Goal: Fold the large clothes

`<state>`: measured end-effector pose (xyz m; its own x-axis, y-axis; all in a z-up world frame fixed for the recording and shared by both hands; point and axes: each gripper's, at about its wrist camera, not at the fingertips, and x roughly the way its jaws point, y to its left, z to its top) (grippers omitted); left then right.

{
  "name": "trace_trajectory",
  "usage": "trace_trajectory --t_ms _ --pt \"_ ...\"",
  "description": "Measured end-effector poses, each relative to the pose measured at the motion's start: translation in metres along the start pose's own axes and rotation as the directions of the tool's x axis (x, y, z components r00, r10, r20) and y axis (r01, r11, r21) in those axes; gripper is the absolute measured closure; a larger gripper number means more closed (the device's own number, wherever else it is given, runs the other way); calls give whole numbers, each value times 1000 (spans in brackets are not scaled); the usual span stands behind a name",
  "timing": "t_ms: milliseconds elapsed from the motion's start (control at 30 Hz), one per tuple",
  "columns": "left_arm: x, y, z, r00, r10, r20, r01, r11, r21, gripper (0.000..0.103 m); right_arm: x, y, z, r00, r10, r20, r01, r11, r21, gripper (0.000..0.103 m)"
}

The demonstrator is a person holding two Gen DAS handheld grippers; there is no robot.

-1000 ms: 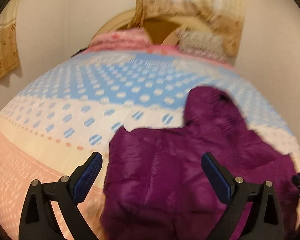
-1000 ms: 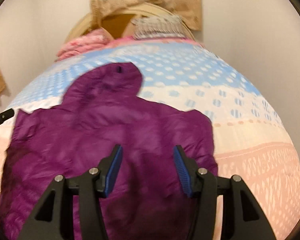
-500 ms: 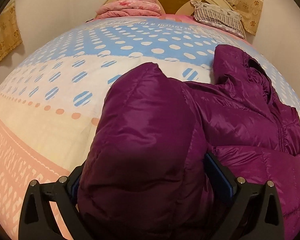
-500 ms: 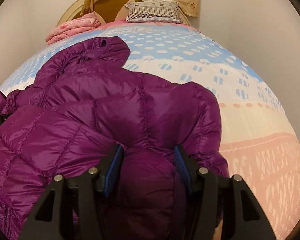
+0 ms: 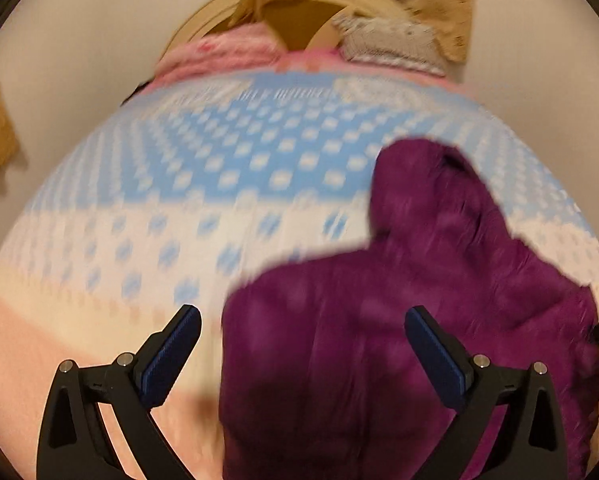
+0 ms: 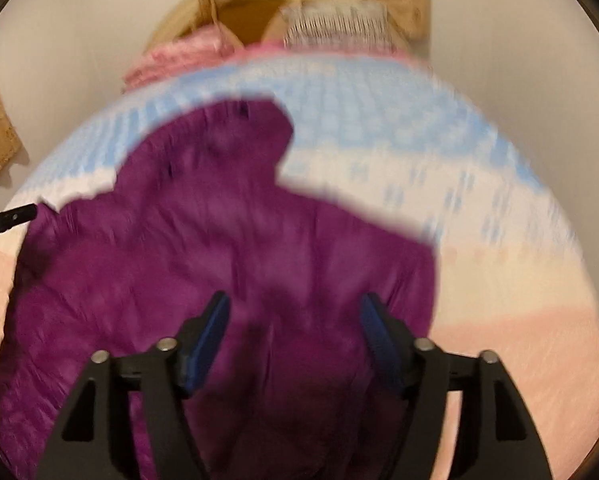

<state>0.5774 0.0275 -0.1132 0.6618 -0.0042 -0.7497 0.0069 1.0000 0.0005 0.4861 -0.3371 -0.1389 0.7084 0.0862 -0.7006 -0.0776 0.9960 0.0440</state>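
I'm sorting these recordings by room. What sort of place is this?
Most likely a bedroom. A purple puffer jacket lies spread on a bed with a dotted blue, cream and pink bedspread, with a curved headboard and a pillow at the far end.

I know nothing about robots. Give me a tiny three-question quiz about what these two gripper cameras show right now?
1. True or false: the left gripper has its jaws spread apart.
2. Which colour is the jacket on the bed? A green, B purple, C white.
3. Fill in: the jacket's hood points toward the ____ at the head of the bed.

Key: 1 true. 2 B. 3 pillow.
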Motion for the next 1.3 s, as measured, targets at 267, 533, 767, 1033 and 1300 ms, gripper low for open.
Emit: trace_trajectory --t_ms 267,533,767,1033,1300 --pt "107 -10 87 990 -94 -103 86 993 -79 1 92 -13 95 992 105 -71 -96 989 115 20" --pt "177 -38 134 989 -99 -106 95 995 -44 1 201 -17 145 983 126 -134 -95 972 215 20" --pt "221 -51 129 983 -127 -134 125 992 -17 12 250 4 153 977 128 -168 -99 980 172 20" --pt "227 -85 128 974 -190 -127 208 967 147 98 256 16 156 980 119 -159 -112 992 52 76" --pt "200 -83 133 982 -179 -58 186 966 181 101 231 25 154 985 129 -118 -130 992 -1 94"
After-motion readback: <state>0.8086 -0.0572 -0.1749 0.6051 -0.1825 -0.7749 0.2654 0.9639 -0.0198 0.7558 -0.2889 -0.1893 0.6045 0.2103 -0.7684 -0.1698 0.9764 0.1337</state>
